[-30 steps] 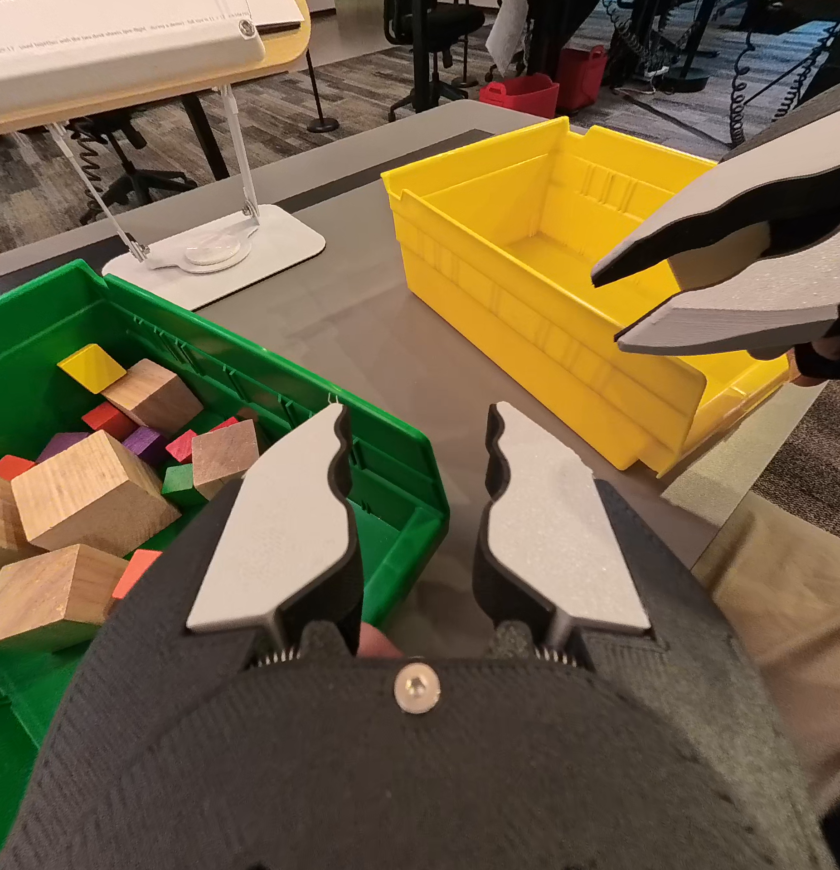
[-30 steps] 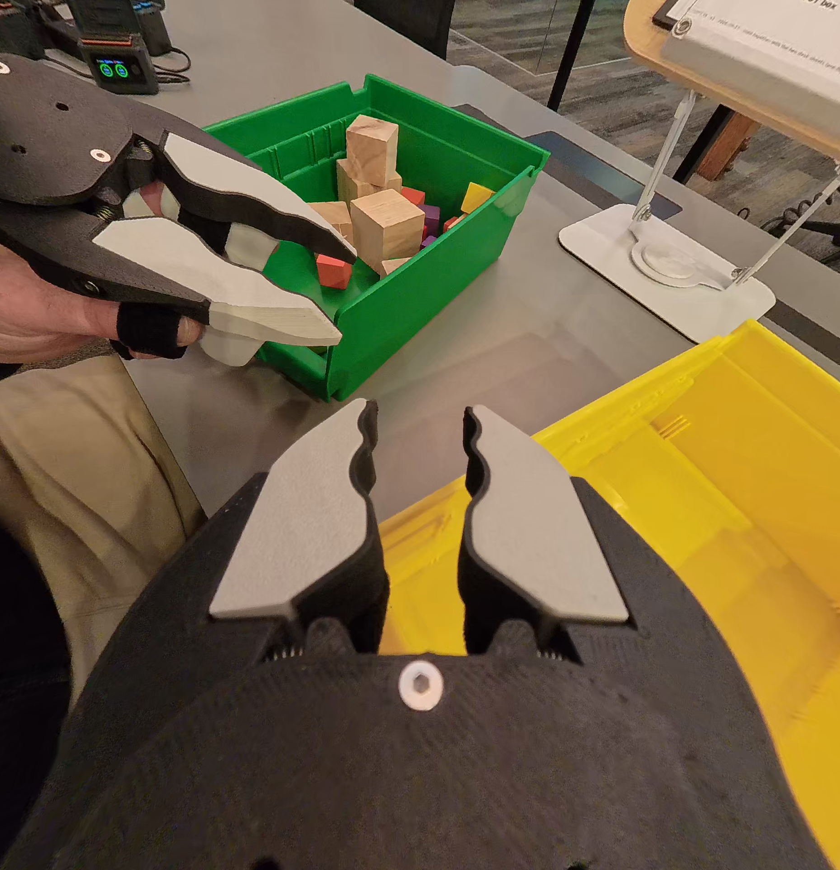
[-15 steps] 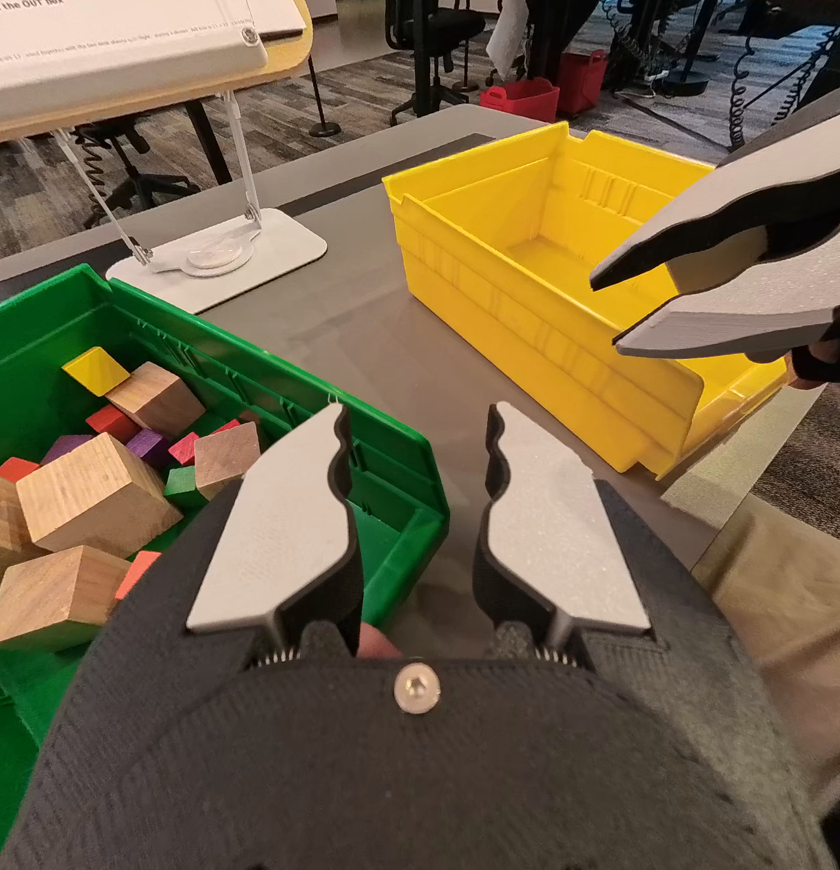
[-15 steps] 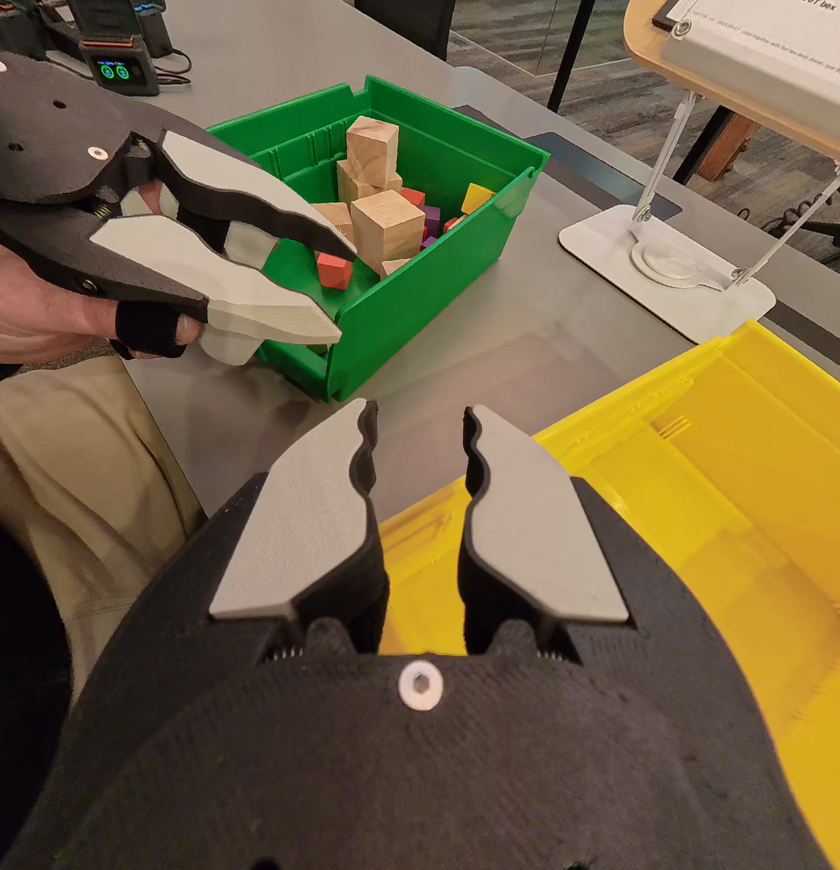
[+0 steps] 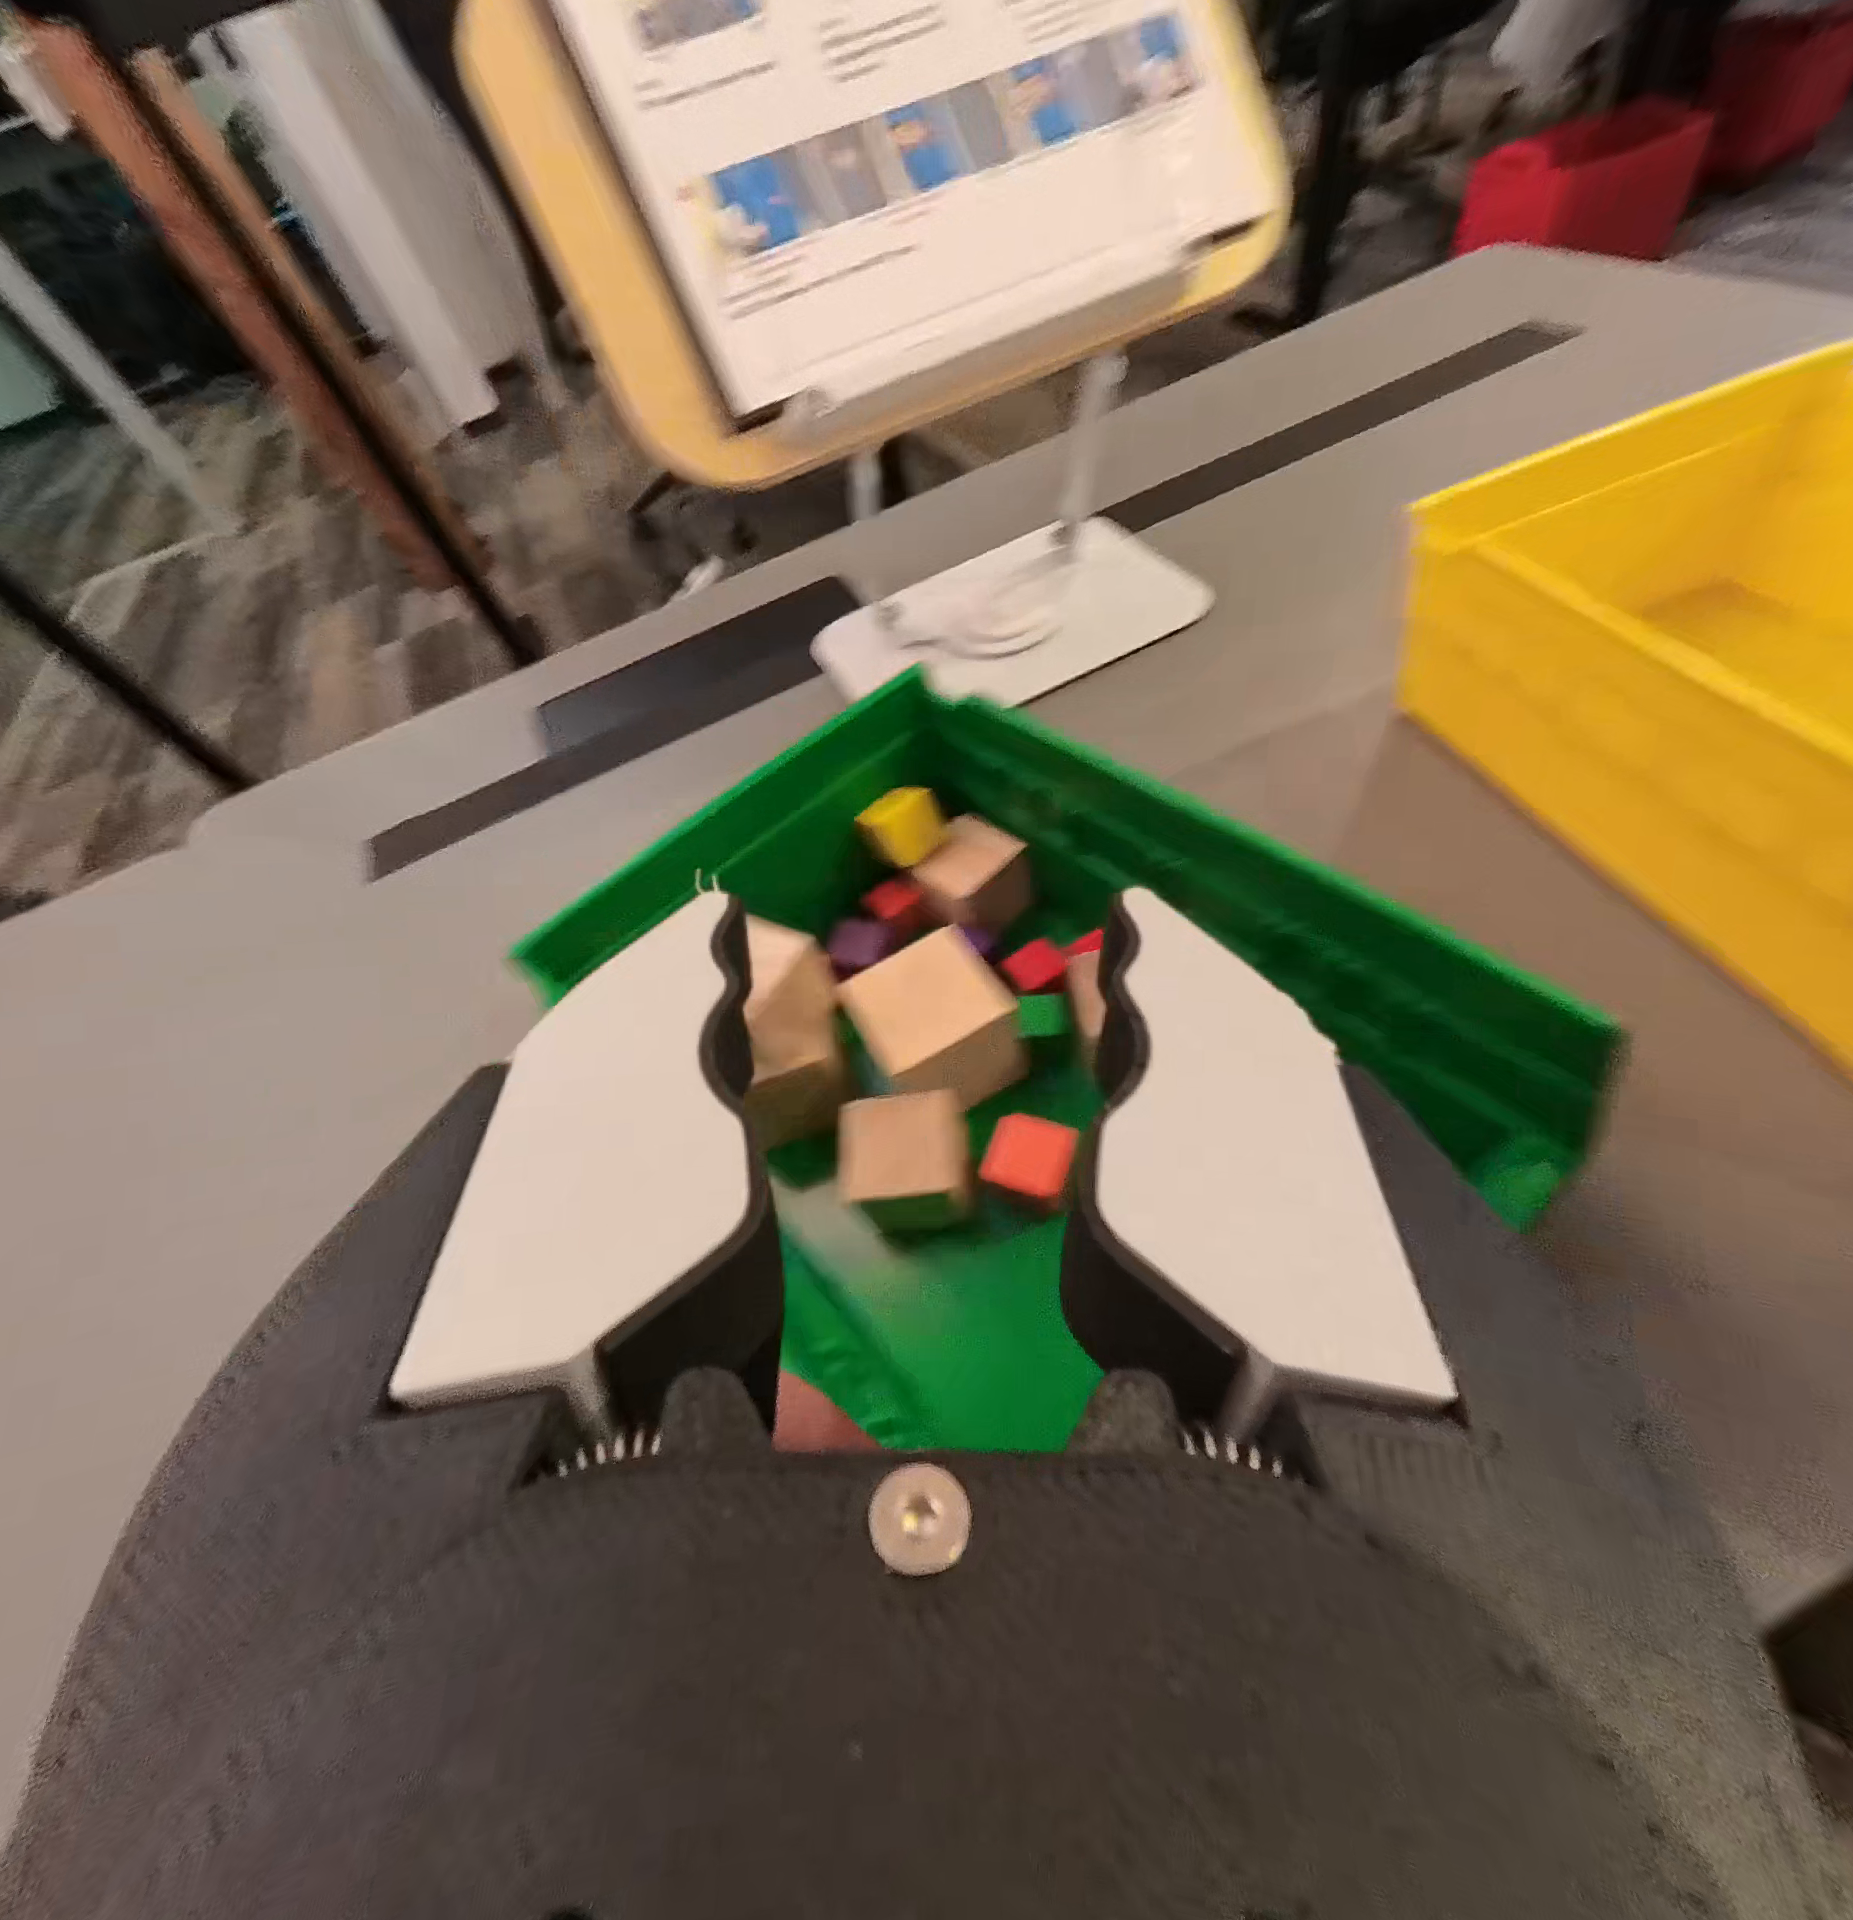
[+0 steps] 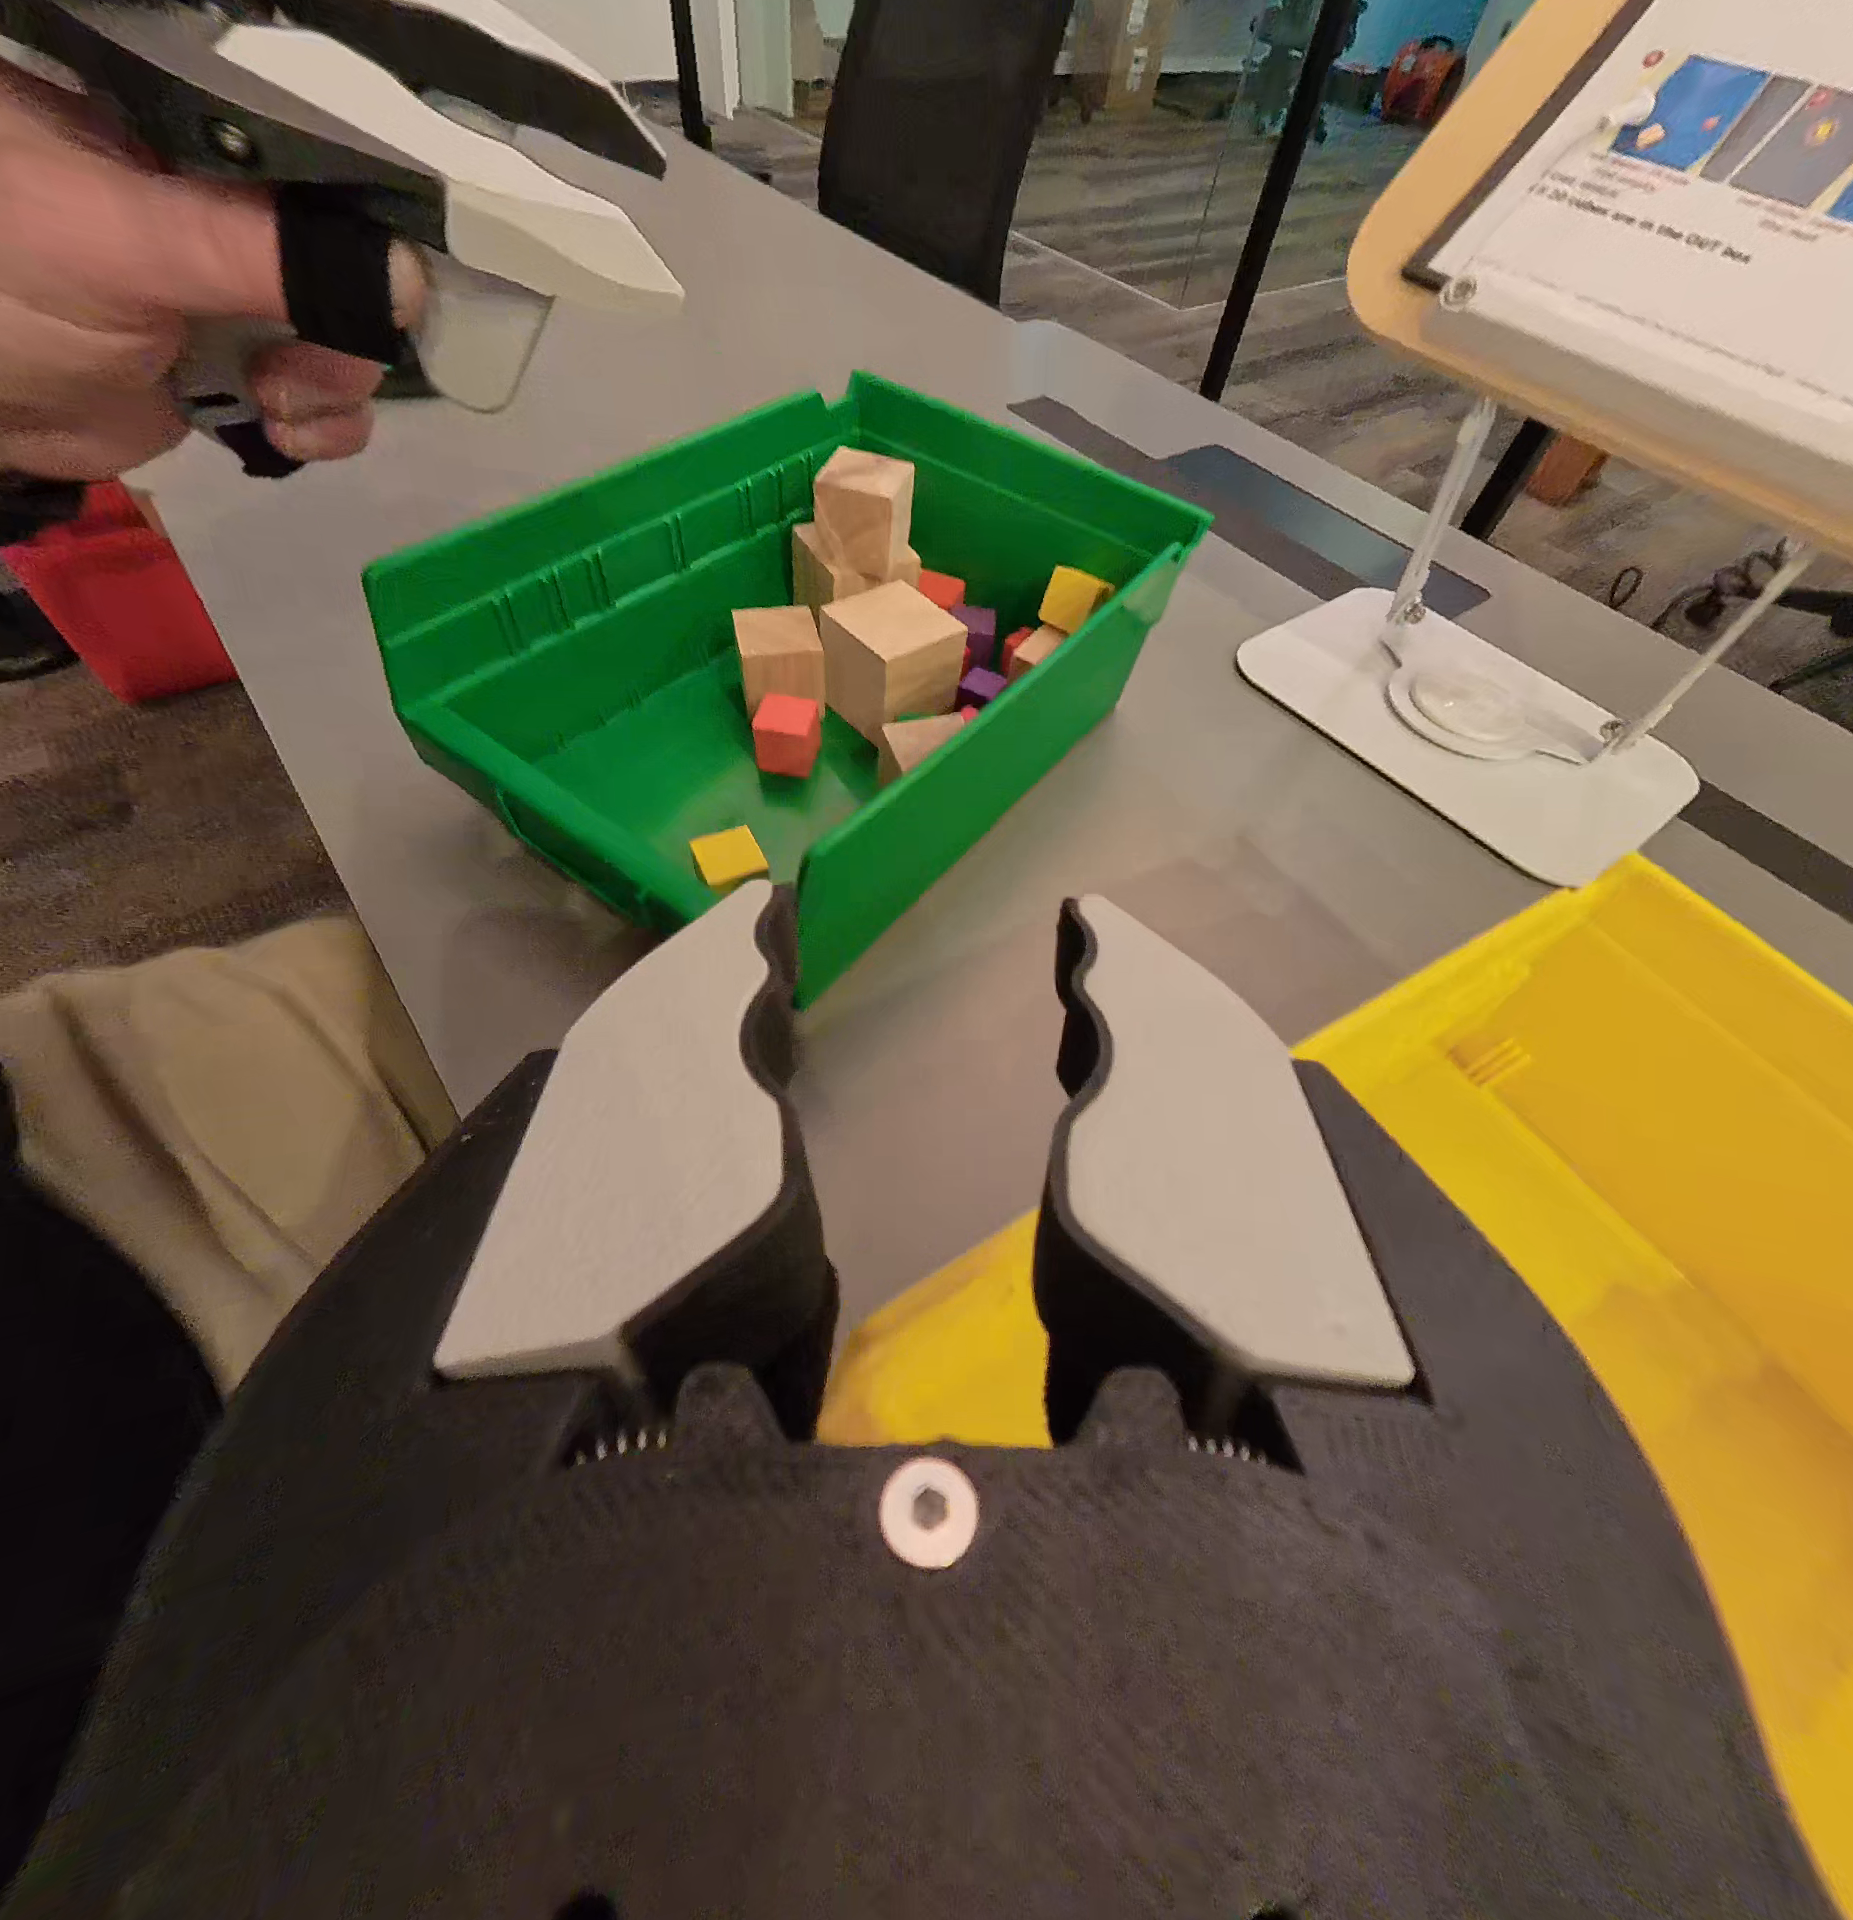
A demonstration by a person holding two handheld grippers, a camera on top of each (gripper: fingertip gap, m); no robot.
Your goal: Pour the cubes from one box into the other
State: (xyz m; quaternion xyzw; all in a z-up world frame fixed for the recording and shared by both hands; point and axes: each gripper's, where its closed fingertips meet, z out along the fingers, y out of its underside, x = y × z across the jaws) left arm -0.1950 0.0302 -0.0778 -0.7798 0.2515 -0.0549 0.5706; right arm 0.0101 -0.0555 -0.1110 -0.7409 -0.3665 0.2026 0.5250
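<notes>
1. Nothing is poured yet, by my reading: the cubes all lie in the green box, and the yellow box shows a bare floor in both views, though part of it is cut off by the frame.
2. What is left is the whole job: grip the green box, lift it, tip it over the yellow one.
3. The left gripper is spread wide, with nothing between its fingers. In the right wrist view it sits high at 10 o'clock, above the green box and not touching it.
4. The right gripper also stands agape and empty, over the near edge of the yellow box, with the green box at its 12 o'clock.
5. Boxes: two, one green and one yellow, well apart on the grey table. In the left wrist view the yellow one lies at 2 o'clock from the green.
6. Cubes: about five large plain wooden ones, piled toward the far end of the green box.
7. Small coloured cubes: two yellow, roughly three red, two or three purple, one green. Some hide behind the big ones, so the count is loose.
8. One white stand holds a board at 1 o'clock.
</notes>
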